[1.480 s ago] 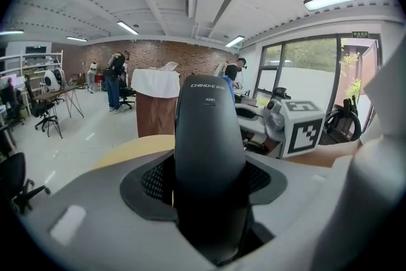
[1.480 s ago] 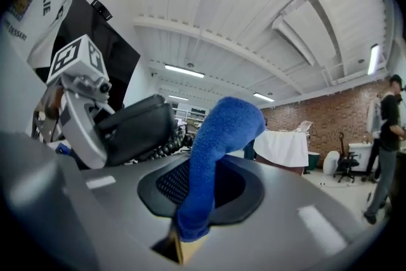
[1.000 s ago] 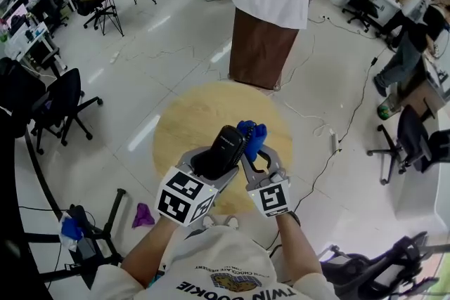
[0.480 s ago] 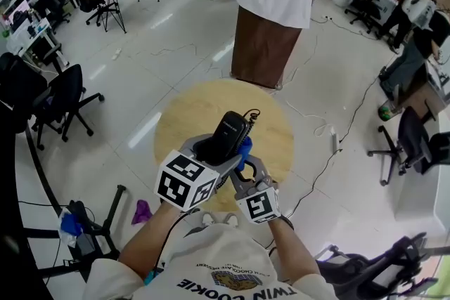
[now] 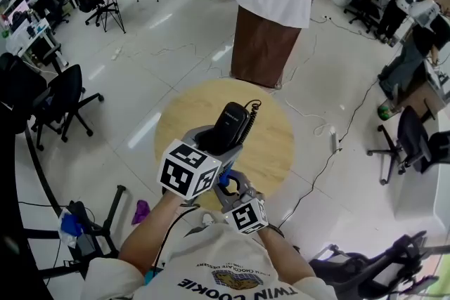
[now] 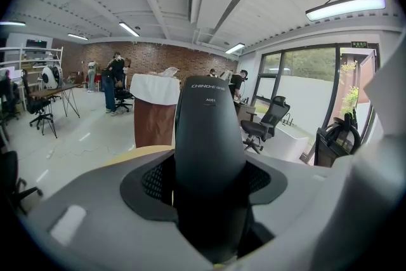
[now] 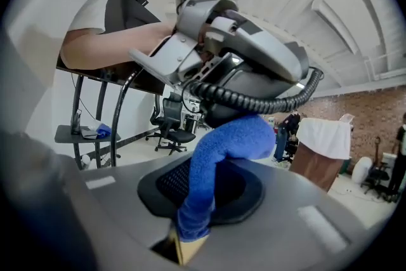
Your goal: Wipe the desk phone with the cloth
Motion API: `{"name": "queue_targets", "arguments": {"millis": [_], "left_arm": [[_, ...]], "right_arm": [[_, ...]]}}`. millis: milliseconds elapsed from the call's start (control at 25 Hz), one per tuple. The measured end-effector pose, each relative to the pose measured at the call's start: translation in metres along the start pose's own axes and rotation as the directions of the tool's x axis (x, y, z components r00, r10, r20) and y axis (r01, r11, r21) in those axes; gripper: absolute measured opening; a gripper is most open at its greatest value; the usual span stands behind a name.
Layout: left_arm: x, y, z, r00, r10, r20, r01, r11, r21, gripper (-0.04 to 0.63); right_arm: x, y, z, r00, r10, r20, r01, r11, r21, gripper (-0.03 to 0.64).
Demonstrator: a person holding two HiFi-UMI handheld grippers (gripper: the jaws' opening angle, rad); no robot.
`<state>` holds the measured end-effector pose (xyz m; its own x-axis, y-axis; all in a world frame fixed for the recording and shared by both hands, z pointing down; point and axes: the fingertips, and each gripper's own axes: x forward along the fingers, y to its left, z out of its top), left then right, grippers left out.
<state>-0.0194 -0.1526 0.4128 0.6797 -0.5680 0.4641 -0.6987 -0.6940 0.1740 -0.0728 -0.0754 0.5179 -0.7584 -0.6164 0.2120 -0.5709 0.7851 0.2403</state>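
A black phone handset (image 5: 230, 124) is held above the round wooden table (image 5: 271, 144), with my left gripper (image 5: 211, 145) shut on its lower end. In the left gripper view the handset (image 6: 209, 149) stands upright between the jaws of the left gripper (image 6: 209, 219). A coiled cord (image 7: 254, 98) hangs from it. My right gripper (image 5: 226, 185) sits below and behind the left one, shut on a blue cloth (image 7: 228, 143). The cloth's free end touches the underside of the handset (image 7: 254, 76). From the head view only a bit of the cloth (image 5: 224, 181) shows.
A brown bin with a white cover (image 5: 271, 24) stands beyond the table. Office chairs (image 5: 60, 105) are at the left and a chair (image 5: 415, 140) at the right. A cable (image 5: 330, 133) runs over the floor. A purple rag (image 5: 143, 213) lies near a stand.
My right gripper with the blue cloth has come down from beside the handset's upper part and back toward the person, under the left gripper. The left gripper and handset barely shifted.
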Motion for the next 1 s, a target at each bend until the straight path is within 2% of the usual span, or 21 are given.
{"name": "queue_targets", "arguments": {"millis": [280, 560, 800, 920, 1000], "left_arm": [[0.004, 0.006, 0.005, 1.0, 0.006, 0.008, -0.006, 1.0, -0.001, 0.267], [0.007, 0.014, -0.005, 1.0, 0.018, -0.008, -0.019, 1.0, -0.013, 0.267], [0.006, 0.021, -0.006, 0.999, 0.038, -0.008, -0.038, 0.999, -0.021, 0.267], [0.005, 0.033, -0.007, 0.998, 0.068, -0.013, -0.069, 0.997, -0.02, 0.267], [0.004, 0.041, -0.008, 0.996, 0.085, -0.013, -0.085, 0.996, -0.03, 0.267]], "right_arm": [[0.005, 0.039, -0.008, 0.997, 0.082, -0.012, -0.081, 0.996, 0.028, 0.06], [0.002, 0.063, 0.022, 0.989, 0.147, 0.026, -0.147, 0.989, 0.008, 0.06], [-0.007, 0.064, 0.021, 0.989, 0.148, 0.024, -0.149, 0.989, 0.008, 0.06], [-0.023, 0.059, 0.024, 0.991, 0.133, 0.026, -0.135, 0.989, 0.061, 0.06], [-0.033, 0.048, 0.028, 0.994, 0.094, 0.047, -0.098, 0.99, 0.098, 0.06]]}}
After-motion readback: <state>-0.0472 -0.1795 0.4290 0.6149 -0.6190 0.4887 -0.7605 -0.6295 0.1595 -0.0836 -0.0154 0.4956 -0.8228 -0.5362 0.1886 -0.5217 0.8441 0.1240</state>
